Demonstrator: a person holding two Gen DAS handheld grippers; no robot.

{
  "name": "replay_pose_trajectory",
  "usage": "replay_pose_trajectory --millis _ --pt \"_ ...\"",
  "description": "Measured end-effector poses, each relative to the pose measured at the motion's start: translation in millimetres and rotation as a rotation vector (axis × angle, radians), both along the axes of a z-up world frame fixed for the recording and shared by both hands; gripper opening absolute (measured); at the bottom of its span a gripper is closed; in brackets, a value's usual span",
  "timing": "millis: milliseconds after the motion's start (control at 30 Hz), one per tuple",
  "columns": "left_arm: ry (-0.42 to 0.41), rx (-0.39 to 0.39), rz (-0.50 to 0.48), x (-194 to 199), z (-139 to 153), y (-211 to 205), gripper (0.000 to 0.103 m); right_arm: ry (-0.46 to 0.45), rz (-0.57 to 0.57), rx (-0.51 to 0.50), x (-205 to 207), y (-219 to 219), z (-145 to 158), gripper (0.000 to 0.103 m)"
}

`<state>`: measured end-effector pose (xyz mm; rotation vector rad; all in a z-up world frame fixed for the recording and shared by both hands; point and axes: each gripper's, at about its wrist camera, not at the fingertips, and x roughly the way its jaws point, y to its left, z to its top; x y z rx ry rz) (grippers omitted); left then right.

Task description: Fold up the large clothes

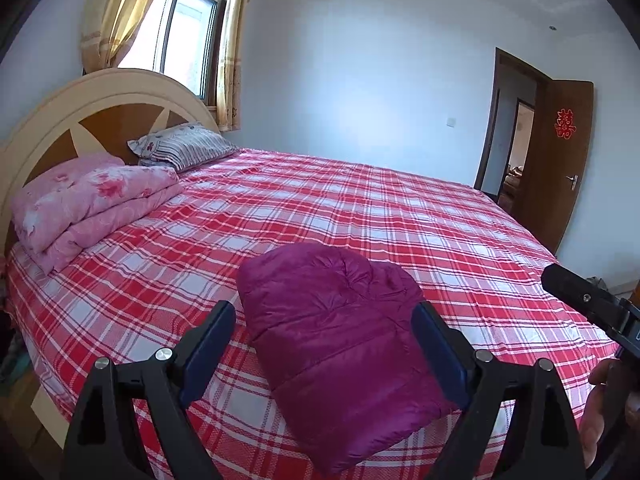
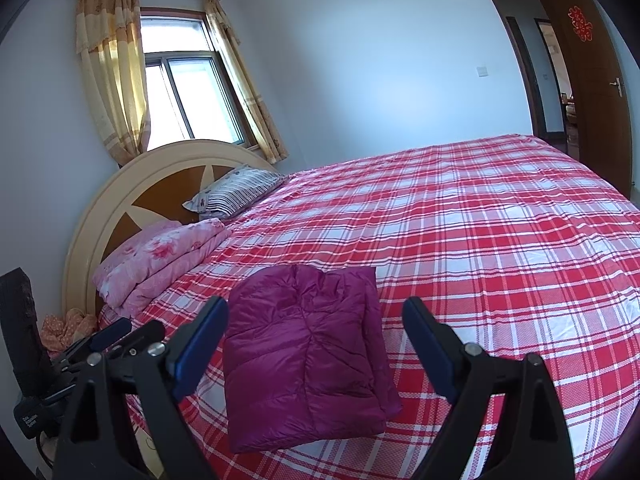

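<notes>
Your left gripper [image 1: 324, 340] hangs above the near edge of the bed [image 1: 400, 216] with its jaws spread wide and nothing between them; the purple jacket [image 1: 340, 344] lies under the gap, not touched by either finger. Your right gripper [image 2: 316, 344] is the same: jaws wide apart, empty, held over the jacket [image 2: 304, 356]. The jacket is folded into a compact puffy bundle and rests flat on the red and white checked sheet [image 2: 480, 240], close to the near side of the bed. Toward the headboard [image 1: 100, 108] you have a folded pink flowered quilt [image 1: 92, 200] and, beyond it, a striped pillow [image 1: 188, 146], both well apart from the jacket. From the left wrist view, part of your right gripper [image 1: 592, 304] shows at the right edge, with your hand [image 1: 600, 412] below it.
</notes>
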<state>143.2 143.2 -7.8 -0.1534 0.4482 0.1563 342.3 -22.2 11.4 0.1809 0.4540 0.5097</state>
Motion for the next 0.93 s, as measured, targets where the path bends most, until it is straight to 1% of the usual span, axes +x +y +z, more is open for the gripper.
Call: replay_pose_trajectory --millis 100,233,433,500,533,567,700,933 --pt "-0.010 0.008 0.011 -1 2 0 0.090 -0.002 0.001 -0.001 0 0 0 0.091" --pt "-0.005 -0.008 0.011 0 1 4 0.090 -0.004 0.004 -0.004 1 0 0 0.091" --pt "0.004 -0.010 0.017 2 -1 7 0.090 -0.002 0.006 -0.009 1 2 -1 0.091" --pt "0.010 -0.011 0.021 3 -2 8 0.092 -0.002 0.008 -0.012 0 3 -2 0.091" --pt "0.013 -0.012 0.022 3 -2 9 0.095 -0.002 0.009 -0.013 0 4 -2 0.091" --pt "0.016 -0.016 0.022 4 -3 10 0.096 -0.003 0.010 -0.015 0 5 -2 0.091" --pt "0.024 -0.022 0.021 5 -6 12 0.096 -0.002 0.013 -0.021 -1 6 -4 0.091" --pt "-0.001 0.018 0.018 4 -7 7 0.097 0.003 0.011 -0.022 0 4 -5 0.091"
